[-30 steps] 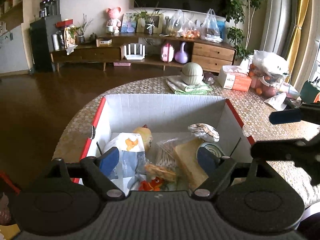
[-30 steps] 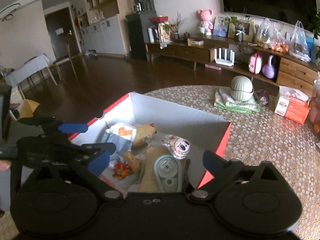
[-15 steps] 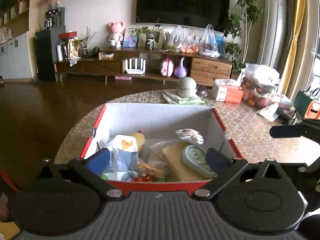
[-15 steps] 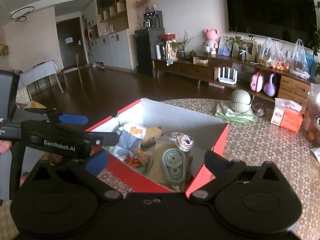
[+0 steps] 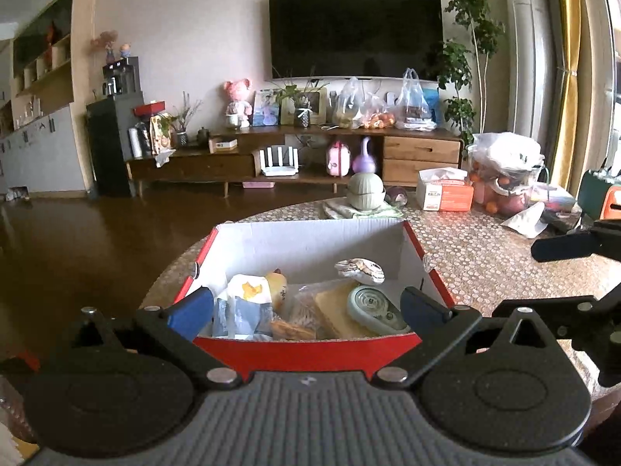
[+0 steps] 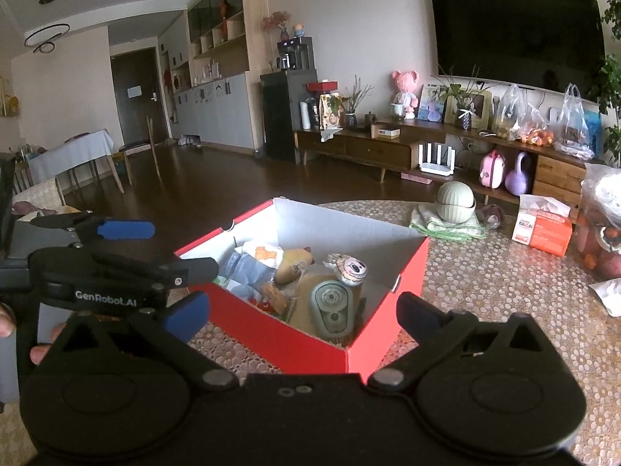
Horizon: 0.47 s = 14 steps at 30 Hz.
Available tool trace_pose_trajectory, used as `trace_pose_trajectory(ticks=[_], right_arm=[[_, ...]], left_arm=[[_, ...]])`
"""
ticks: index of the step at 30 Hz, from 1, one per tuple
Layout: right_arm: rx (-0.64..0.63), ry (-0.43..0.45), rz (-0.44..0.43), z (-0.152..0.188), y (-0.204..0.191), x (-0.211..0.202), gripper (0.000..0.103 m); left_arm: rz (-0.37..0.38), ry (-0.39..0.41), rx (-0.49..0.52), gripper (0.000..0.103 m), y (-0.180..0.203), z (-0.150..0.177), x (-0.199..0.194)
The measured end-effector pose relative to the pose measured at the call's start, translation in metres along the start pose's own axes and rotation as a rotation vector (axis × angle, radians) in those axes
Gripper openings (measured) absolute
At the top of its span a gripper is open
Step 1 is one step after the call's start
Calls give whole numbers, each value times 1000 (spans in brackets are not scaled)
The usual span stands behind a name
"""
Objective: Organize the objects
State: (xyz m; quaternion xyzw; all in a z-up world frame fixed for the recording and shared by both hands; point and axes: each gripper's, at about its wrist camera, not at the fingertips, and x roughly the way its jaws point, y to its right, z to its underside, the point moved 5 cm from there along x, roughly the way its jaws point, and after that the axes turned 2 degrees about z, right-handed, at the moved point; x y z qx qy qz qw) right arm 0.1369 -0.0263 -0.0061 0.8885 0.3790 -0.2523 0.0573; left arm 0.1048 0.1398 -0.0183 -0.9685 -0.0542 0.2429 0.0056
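Observation:
A red cardboard box (image 5: 306, 353) (image 6: 271, 338) with a white inside stands on the patterned table. It holds several items: a pale green tape dispenser (image 5: 372, 306) (image 6: 332, 310), a white and blue packet (image 5: 242, 306), a yellow plush toy (image 5: 277, 285), a striped shell-like piece (image 5: 359, 270) and a tan block. My left gripper (image 5: 306, 310) is open just in front of the box's near wall, with nothing held. My right gripper (image 6: 300, 310) is open and empty too, before the box's near corner. The left gripper (image 6: 124, 256) shows at left in the right wrist view.
Farther back on the table (image 5: 485, 256) are a green lidded bowl (image 5: 365, 192) on a folded cloth, an orange tissue box (image 5: 446, 194), bagged fruit (image 5: 504, 171) and a white wrapper (image 5: 526, 219). Beyond lie dark floor, a TV cabinet and a dining table (image 6: 70, 153).
Both grippers have pulled back and up from over the box; its red front wall now shows whole. Both stay open and empty.

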Motion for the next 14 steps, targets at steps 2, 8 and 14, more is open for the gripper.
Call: trace_pose_trajectory(ticks=[2, 8, 14], right_arm=[[-1, -1, -2, 2, 0, -2, 103], [9, 0, 2, 10, 2, -8, 103], [36, -9, 14, 19, 9, -10, 103]], left_arm=[[-5, -7, -3, 103, 2, 1, -1], [18, -27, -25, 103, 6, 6, -1], [13, -44, -16, 103, 15, 11, -2]])
